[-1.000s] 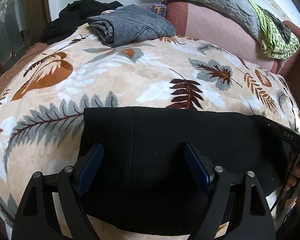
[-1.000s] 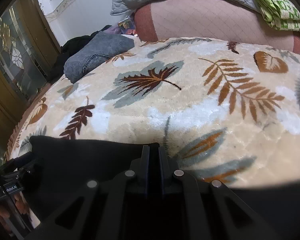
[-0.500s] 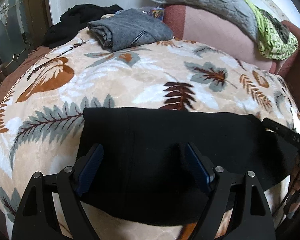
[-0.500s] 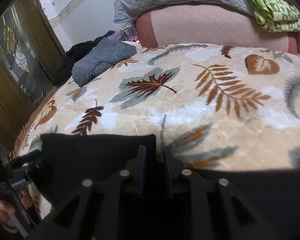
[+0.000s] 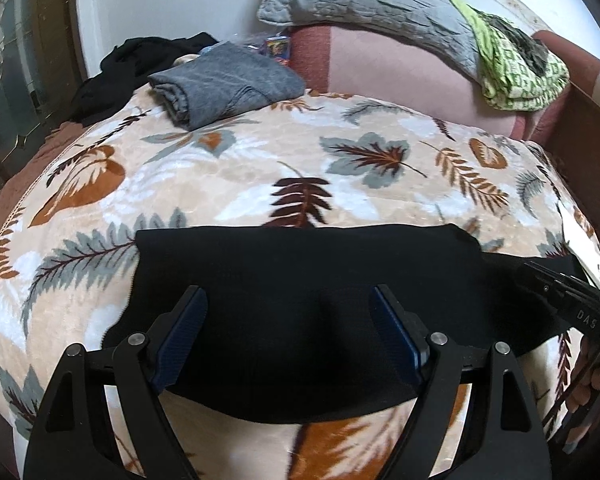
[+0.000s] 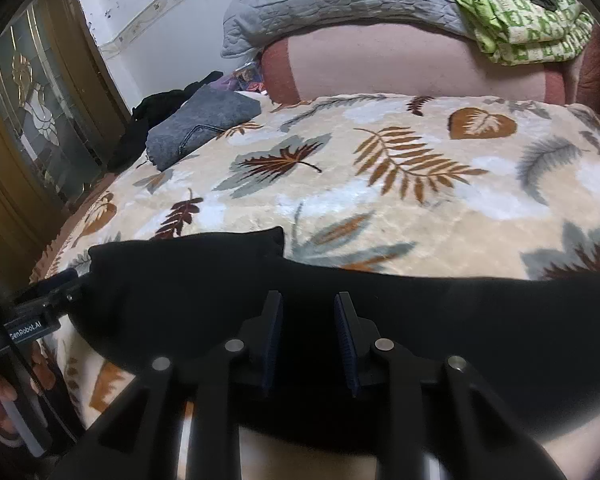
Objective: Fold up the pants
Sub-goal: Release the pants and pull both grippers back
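- Left tongs [image 5: 288, 332]: the jaws stand wide apart and empty. The blue pads [image 5: 182, 338] hang over the black pants [image 5: 300, 280] with no cloth pinched between them; whether the tips brush the fabric cannot be told.
- Right tongs [image 6: 308, 336]: the jaws are opening, with a narrow gap between the pads [image 6: 271, 336]. Black cloth lies under and behind the gap, but nothing is seen clamped in it. Read as released.
- Pants: they lie across the near edge of the bed [image 5: 260, 168], on the leaf-print blanket. A doubled layer with a squared far corner [image 6: 272, 236] sits toward the left tongs' end of the pants; a single layer runs on past the right tongs.
- Risk, slide: the near hem of the pants is close to the bed's near edge. A drag toward that edge by either tongs is likely to pull the cloth off the blanket.
- Risk, undone fold: if an opening pad snags the knit, the top layer of the pants may lift as the tongs leave, and the fold may open.
- Risk, single-layer grip: black on black hides the layer edges, so the next pinch on the pants may catch one layer only.
- Risk, collision: both tongs work over the same pants, near each other; crossing paths may make them strike.
- Surroundings: the folded grey garment [image 5: 228, 80] lies well beyond the pants, at the far left of the bed, clear of the work.
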The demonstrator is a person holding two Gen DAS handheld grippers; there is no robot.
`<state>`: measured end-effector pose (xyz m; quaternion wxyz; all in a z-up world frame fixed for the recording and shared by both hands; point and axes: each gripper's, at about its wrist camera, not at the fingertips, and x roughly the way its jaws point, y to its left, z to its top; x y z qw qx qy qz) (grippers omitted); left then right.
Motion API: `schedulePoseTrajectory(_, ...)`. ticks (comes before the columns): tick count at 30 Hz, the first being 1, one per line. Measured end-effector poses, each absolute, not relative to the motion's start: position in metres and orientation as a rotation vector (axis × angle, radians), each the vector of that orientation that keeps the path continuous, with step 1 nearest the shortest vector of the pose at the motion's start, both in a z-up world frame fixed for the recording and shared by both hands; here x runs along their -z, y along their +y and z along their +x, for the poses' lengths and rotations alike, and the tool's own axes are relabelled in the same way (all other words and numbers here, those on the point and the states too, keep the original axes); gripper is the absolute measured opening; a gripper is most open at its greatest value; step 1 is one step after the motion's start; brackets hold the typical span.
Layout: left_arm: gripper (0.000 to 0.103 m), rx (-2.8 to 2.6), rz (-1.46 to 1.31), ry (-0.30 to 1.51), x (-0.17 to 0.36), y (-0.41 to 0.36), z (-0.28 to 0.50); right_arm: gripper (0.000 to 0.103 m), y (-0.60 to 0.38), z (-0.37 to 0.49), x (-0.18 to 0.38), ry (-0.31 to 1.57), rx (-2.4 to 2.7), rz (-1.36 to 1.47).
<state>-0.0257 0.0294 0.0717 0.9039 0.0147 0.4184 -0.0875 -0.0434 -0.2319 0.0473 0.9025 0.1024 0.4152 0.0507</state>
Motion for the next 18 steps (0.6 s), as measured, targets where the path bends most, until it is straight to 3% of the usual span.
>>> schedulePoseTrajectory(18,0.084,0.309,0.112,0.850,-0.075,-0.054,-0.042,0.037,-0.295,-0.084,-0.047,0.854,0.049,0.202)
